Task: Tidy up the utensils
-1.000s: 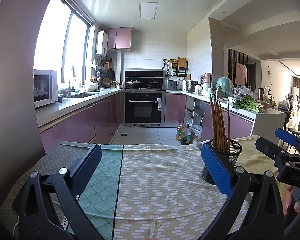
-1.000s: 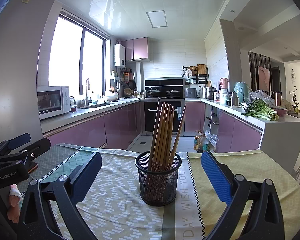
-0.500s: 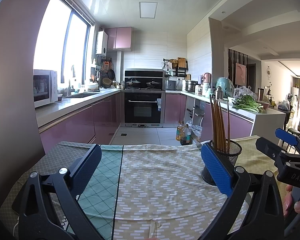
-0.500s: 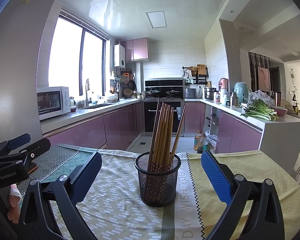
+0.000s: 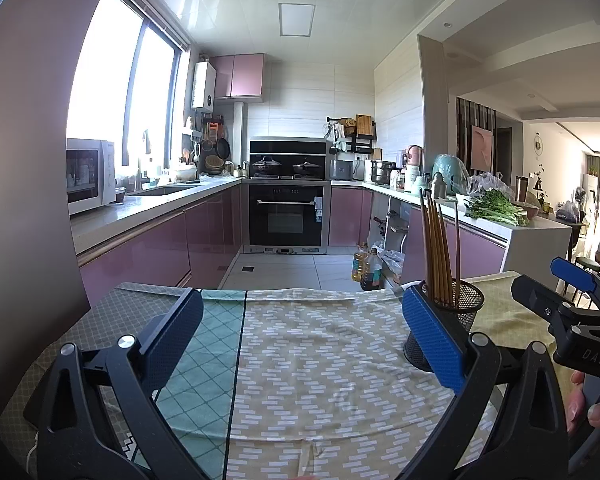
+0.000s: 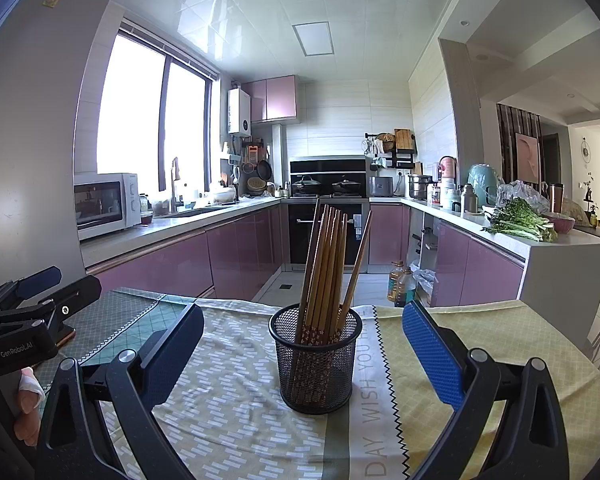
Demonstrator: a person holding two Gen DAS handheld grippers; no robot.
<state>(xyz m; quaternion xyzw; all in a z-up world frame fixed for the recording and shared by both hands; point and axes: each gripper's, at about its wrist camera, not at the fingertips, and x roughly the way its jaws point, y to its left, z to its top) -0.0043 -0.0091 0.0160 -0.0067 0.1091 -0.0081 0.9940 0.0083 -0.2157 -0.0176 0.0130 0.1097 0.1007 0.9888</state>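
A black mesh cup point(image 6: 315, 364) stands upright on the table, filled with several brown chopsticks point(image 6: 324, 268). My right gripper point(image 6: 302, 354) is open, and the cup sits between and just beyond its fingertips without touching them. In the left wrist view the same cup point(image 5: 462, 312) is partly hidden behind the blue right finger pad point(image 5: 432, 338), with its chopsticks point(image 5: 436, 256) sticking up. My left gripper point(image 5: 300, 338) is open over bare cloth, holding nothing. The right gripper point(image 5: 572, 308) shows at that view's right edge, held by a hand.
A patterned tablecloth point(image 5: 312, 364) covers the table, with a green diamond-pattern section point(image 5: 204, 344) at left and a yellow section point(image 6: 480, 344) at right. Beyond the table's far edge lie the kitchen floor, purple cabinets and an oven point(image 5: 286, 216). Oil bottles point(image 6: 402, 284) stand on the floor.
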